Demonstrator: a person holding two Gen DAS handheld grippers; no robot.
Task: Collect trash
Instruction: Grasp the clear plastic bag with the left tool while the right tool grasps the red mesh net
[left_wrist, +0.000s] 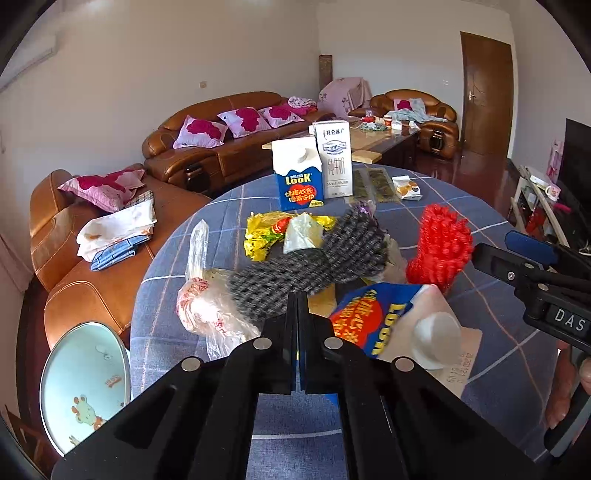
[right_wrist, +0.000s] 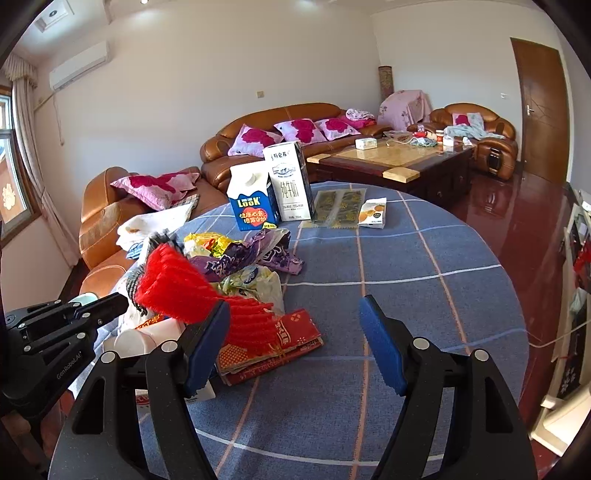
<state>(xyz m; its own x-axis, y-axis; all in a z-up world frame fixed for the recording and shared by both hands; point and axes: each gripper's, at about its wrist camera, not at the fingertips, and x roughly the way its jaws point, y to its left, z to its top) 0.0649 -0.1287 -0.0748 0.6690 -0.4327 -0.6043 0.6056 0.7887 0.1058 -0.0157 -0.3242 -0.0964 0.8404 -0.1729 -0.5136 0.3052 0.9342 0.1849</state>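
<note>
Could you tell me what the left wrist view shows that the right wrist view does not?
Only the left wrist view shows the round cartoon-printed pale blue tray and the shut left gripper. Only the right wrist view shows the white wall air conditioner and the open right gripper. Both show the upright blue-and-white LOOK carton and the red fluffy duster.

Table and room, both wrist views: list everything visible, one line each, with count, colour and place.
Table: one, blue checked cloth, foreground.
Standing cartons: two, blue-white and white, far edge.
Lying carton: one, blue-white, near edge.
Grey knit piece: one, pile centre.
Red fuzzy piece: one, pile right.
Yellow wrapper: one, behind pile.
Clear plastic bag: one, pile left.
Red flat packet: one, under red piece.
Snack packet: one, white, far right.
Sofas: brown, behind.
Left tool: black, shut, at grey knit.
Right tool: blue pads, open.
</note>
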